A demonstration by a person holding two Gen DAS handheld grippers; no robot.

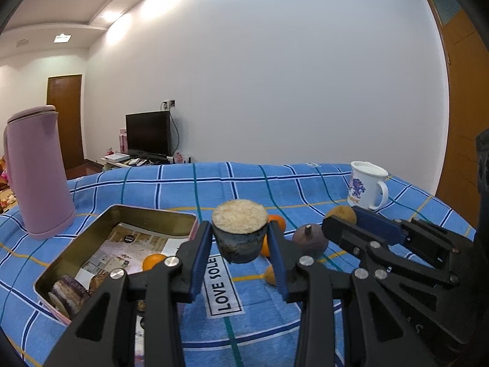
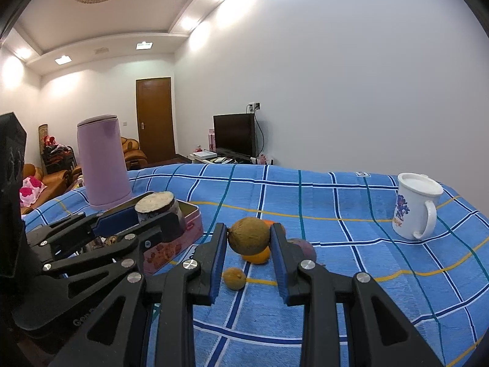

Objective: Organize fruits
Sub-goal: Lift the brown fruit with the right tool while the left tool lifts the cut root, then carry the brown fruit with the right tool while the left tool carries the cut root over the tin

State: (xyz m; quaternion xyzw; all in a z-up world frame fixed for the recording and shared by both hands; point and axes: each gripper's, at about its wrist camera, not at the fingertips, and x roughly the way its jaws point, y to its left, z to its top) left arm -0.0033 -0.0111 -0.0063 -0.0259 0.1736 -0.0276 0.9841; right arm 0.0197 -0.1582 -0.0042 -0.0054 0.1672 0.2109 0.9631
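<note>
I have the left tool [image 1: 240, 244] clamped on a cut fruit chunk [image 1: 239, 234] just right of the open tin [image 1: 116, 211], and the right tool [image 2: 248, 241] clamped on a brown fruit [image 2: 249, 235] farther right; I'd lower each gently into the tin

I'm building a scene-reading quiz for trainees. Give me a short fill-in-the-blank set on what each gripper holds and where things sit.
The left gripper is shut on a dark cut ___ section.
The right gripper is shut on a round ___ fruit.
The open metal tin holds one ___ fruit.
The white printed mug stands on the ___ checked cloth.

Missing: sugarcane; brown; orange; blue
</note>
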